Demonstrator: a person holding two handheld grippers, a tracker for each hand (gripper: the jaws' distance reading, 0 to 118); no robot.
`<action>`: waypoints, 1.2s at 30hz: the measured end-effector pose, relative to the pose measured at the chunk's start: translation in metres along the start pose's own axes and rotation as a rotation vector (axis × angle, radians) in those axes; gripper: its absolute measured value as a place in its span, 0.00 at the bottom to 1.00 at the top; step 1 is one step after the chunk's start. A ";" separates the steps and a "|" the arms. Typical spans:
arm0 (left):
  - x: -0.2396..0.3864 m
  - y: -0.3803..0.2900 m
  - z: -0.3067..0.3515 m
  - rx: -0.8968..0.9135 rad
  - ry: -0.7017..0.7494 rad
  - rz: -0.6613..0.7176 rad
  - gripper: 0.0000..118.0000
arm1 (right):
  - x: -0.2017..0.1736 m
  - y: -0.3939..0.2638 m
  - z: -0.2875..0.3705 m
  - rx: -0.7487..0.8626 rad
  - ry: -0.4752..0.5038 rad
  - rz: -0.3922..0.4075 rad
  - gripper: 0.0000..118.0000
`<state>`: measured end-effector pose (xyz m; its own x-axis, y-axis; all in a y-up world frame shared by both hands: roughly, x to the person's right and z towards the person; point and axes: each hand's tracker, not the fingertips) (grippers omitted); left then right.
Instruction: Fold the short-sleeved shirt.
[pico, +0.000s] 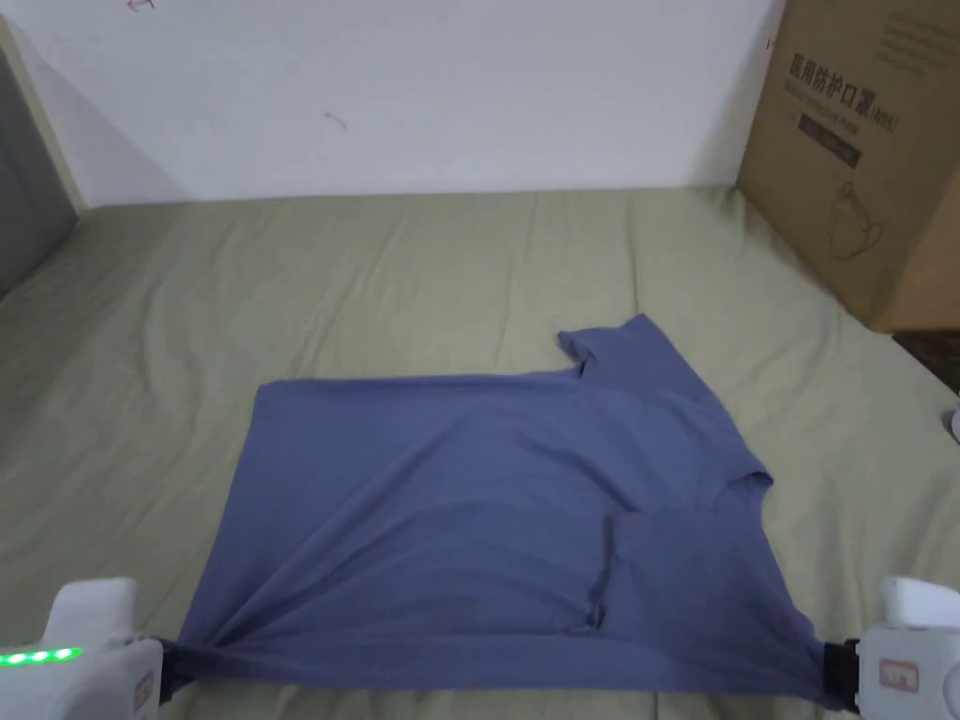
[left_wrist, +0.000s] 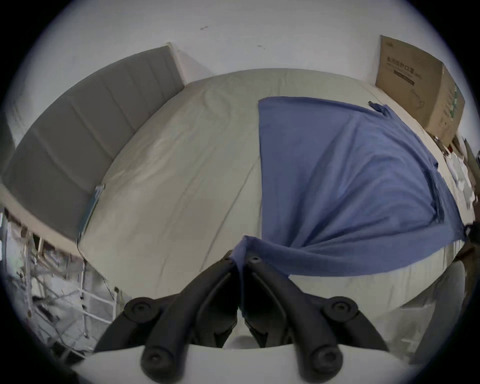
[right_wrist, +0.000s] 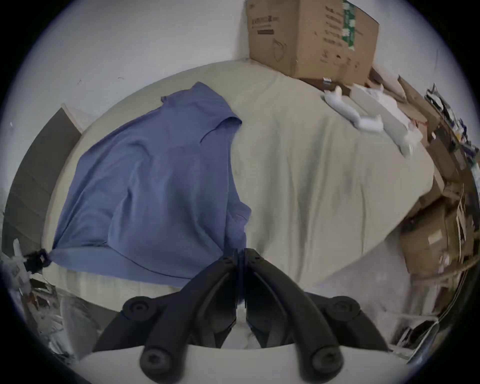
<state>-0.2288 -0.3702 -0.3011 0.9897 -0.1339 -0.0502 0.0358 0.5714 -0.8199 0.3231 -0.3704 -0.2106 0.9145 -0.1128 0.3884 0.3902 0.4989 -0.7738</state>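
Wrinkled green bedsheet (pico: 394, 272); soft blue shirt (pico: 469, 506) stretched taut.

Right tongs (right_wrist: 242, 256) are pinched together on the near corner of the blue shirt (right_wrist: 155, 181), cloth caught between both jaws. The shirt spreads over the pale green bed (right_wrist: 311, 169), a sleeve folded across it. The left tongs (right_wrist: 41, 257) grip the far corner. A cardboard box (right_wrist: 311, 36) sits by the wall.
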 end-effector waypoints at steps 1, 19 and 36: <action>-0.002 -0.003 0.000 -0.004 -0.002 0.028 0.18 | 0.002 -0.002 0.000 0.007 0.013 0.003 0.04; -0.013 -0.051 0.051 0.019 -0.180 0.096 0.00 | -0.035 -0.036 0.055 0.116 0.047 0.126 0.03; -0.018 -0.024 -0.024 -0.070 -0.174 0.162 0.01 | -0.021 -0.042 0.038 0.026 0.054 0.023 0.03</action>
<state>-0.2510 -0.4015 -0.2941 0.9909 0.1003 -0.0903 -0.1294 0.5156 -0.8470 0.2836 -0.3564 -0.1672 0.9280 -0.1472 0.3421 0.3665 0.5243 -0.7686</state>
